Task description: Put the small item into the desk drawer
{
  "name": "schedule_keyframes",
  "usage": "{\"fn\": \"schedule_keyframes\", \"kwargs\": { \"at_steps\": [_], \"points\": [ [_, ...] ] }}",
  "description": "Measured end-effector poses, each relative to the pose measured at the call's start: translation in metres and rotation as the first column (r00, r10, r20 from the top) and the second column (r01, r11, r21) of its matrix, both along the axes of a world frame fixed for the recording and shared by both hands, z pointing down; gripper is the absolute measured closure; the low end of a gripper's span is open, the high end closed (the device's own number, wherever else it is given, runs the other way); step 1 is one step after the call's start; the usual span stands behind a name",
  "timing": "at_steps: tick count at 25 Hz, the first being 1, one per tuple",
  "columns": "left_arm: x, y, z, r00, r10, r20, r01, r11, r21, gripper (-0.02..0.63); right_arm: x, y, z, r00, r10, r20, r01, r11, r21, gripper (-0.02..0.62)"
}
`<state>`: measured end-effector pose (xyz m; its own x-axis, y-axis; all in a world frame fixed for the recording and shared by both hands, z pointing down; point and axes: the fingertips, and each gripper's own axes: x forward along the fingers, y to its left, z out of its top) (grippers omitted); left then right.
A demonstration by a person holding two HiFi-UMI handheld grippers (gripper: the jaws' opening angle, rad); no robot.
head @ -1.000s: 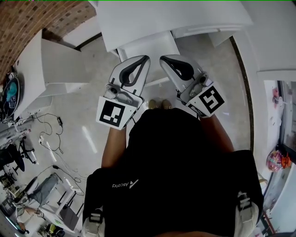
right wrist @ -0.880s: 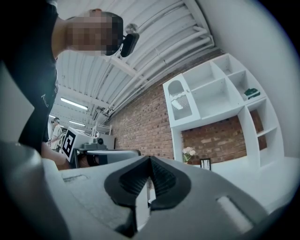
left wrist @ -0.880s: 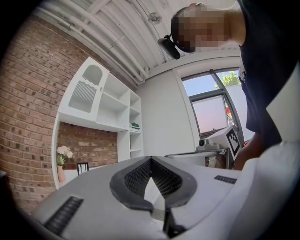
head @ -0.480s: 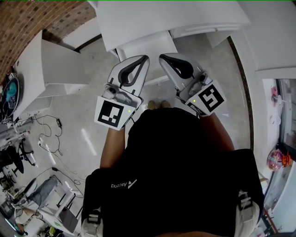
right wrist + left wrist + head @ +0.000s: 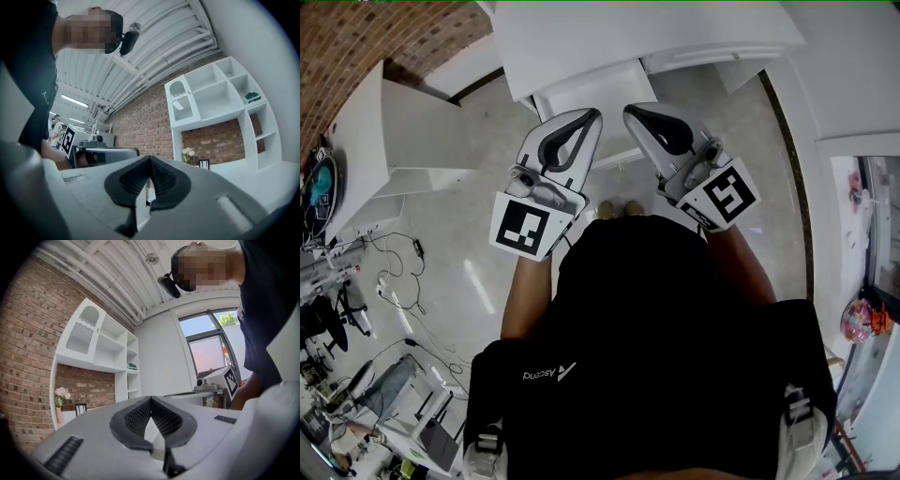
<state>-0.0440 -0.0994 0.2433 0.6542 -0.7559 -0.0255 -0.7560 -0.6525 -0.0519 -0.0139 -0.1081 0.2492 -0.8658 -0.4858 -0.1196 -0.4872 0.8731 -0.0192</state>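
Note:
In the head view both grippers are held side by side in front of the person's chest, pointing away from the body. My left gripper [image 5: 594,113] is shut, its tips meeting with nothing between them, as the left gripper view [image 5: 151,398] also shows. My right gripper [image 5: 629,112] is likewise shut and empty, seen again in the right gripper view [image 5: 150,157]. Beyond their tips, a white drawer [image 5: 592,88] juts out from under the white desk [image 5: 647,33]. No small item shows in any view.
A white shelf unit [image 5: 417,131] stands at the left by a brick wall [image 5: 356,42]. Cables [image 5: 403,272] and gear lie on the floor at lower left. The person's shoes [image 5: 622,209] show between the grippers. White wall shelves [image 5: 220,93] hang behind.
Both grippers have drifted slightly forward toward the desk and drawer. Their jaws stay shut and empty.

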Motion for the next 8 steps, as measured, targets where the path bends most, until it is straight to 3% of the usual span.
{"fn": "schedule_keyframes", "kwargs": {
  "at_steps": [4, 8],
  "points": [
    [0.0016, -0.0001, -0.0076, 1.0, -0.005, -0.023, 0.006, 1.0, 0.025, 0.607, 0.0003, 0.0014, 0.0005, 1.0, -0.003, -0.001, 0.003, 1.0, 0.001, 0.595],
    [-0.0057, -0.0003, -0.0016, 1.0, -0.008, -0.007, 0.009, 1.0, 0.002, 0.607, -0.0049, 0.0003, 0.0004, 1.0, -0.005, -0.001, 0.005, 1.0, 0.0, 0.595]
  ]
}}
